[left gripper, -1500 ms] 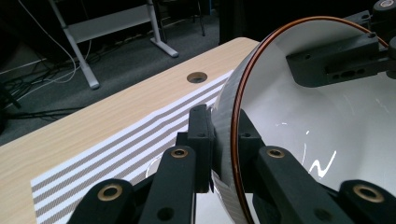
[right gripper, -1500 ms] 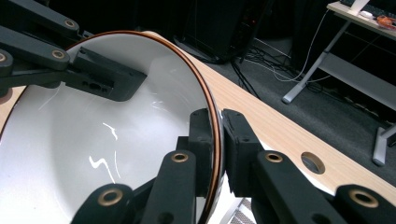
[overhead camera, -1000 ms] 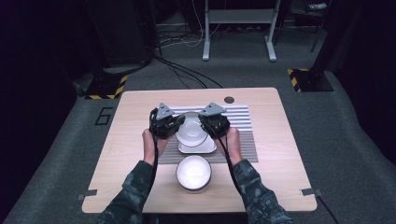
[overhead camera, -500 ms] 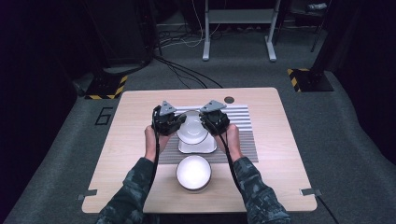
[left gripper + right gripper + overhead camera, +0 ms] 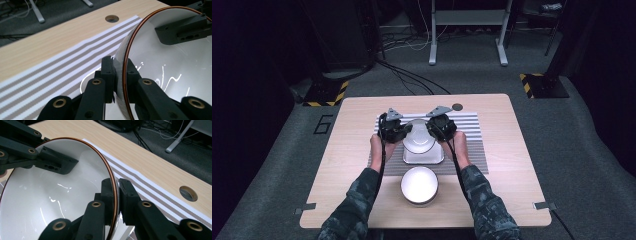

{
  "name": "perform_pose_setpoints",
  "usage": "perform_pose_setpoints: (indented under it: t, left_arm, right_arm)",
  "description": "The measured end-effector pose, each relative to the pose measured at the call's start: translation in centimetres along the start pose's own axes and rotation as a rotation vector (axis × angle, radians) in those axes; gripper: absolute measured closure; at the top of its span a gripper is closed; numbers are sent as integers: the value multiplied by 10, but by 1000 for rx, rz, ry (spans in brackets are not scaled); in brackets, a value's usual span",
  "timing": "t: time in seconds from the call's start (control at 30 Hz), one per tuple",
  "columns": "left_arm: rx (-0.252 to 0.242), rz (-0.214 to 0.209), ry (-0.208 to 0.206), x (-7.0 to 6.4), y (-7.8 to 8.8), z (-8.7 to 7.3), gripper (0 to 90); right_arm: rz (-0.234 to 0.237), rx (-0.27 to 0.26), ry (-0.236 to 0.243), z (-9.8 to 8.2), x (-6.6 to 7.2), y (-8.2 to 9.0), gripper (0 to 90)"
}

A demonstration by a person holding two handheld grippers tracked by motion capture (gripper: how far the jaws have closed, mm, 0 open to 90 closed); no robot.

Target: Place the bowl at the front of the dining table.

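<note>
A white bowl (image 5: 419, 138) with a thin brown rim hangs tilted between my two grippers, over the striped placemat (image 5: 472, 135). My left gripper (image 5: 405, 131) is shut on the bowl's left rim, one jaw inside and one outside, as the left gripper view shows: left gripper (image 5: 119, 68), bowl (image 5: 162, 67). My right gripper (image 5: 430, 129) pinches the opposite rim the same way, as the right gripper view shows: right gripper (image 5: 117, 190), bowl (image 5: 57, 195). A white square dish (image 5: 424, 157) lies on the mat just under the bowl.
A second white bowl (image 5: 419, 184) stands on the wooden table (image 5: 352, 165) in front of the mat, between the person's forearms. A round hole (image 5: 457, 106) is cut in the table's far edge. Dark floor, cables and a stand's legs lie beyond.
Both grippers, still shut on the bowl, have sunk a little and shifted slightly toward the far side of the table. The front bowl has not moved.
</note>
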State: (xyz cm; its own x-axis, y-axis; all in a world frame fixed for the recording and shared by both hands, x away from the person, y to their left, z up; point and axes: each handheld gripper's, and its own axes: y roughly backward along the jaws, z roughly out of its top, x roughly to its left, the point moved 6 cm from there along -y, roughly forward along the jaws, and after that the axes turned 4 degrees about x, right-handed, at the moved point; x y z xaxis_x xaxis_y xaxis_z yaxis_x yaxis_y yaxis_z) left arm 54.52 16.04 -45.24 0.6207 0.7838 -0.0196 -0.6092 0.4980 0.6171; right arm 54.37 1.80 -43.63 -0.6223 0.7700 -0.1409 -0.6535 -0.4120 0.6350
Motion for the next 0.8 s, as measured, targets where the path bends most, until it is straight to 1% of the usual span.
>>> perform_pose_setpoints:
  t: [0.07,0.1,0.17,0.2,0.23,0.27,0.3,0.33,0.37,0.4,0.43,0.47,0.53,0.67,0.8]
  left_arm:
    - [10,-1,-1,1,-4,-2,823]
    - [14,-3,2,2,-6,-3,823]
    - [28,-3,9,3,-10,-6,823]
    - [36,-6,12,3,-12,-6,823]
    - [51,-9,7,3,-14,-7,823]
    - [60,-10,6,4,-15,-7,824]
    - [74,-13,5,5,-17,-7,824]
    - [82,-14,14,5,-18,-7,823]
    - [99,-11,6,5,-19,-8,823]
    - [104,-8,7,5,-20,-8,823]
    - [113,-12,11,7,-22,-8,823]
    - [113,-12,11,7,-22,-8,823]
    - [124,-12,17,7,-24,-10,823]
    - [138,-16,20,8,-29,-11,823]
    - [157,-24,12,7,-32,-14,823]
  right_arm:
    - [6,15,0,-2,-1,-4,829]
    - [12,22,-13,-3,-1,-6,828]
    - [23,33,-23,-5,-2,-11,828]
    - [24,39,-19,-6,-2,-12,827]
    - [21,33,-13,-7,-3,-14,827]
    - [27,45,-29,-9,-3,-16,828]
    - [29,46,-31,-10,-4,-17,828]
    - [35,53,-43,-11,-5,-21,827]
    - [35,53,-43,-11,-5,-21,827]
    - [39,63,-65,-12,-3,-22,827]
    - [45,64,-60,-14,-5,-25,829]
    - [45,64,-60,-14,-5,-25,829]
    - [61,78,-81,-15,-6,-29,828]
    - [67,85,-93,-18,-7,-33,828]
    - [71,96,-106,-23,-7,-34,829]
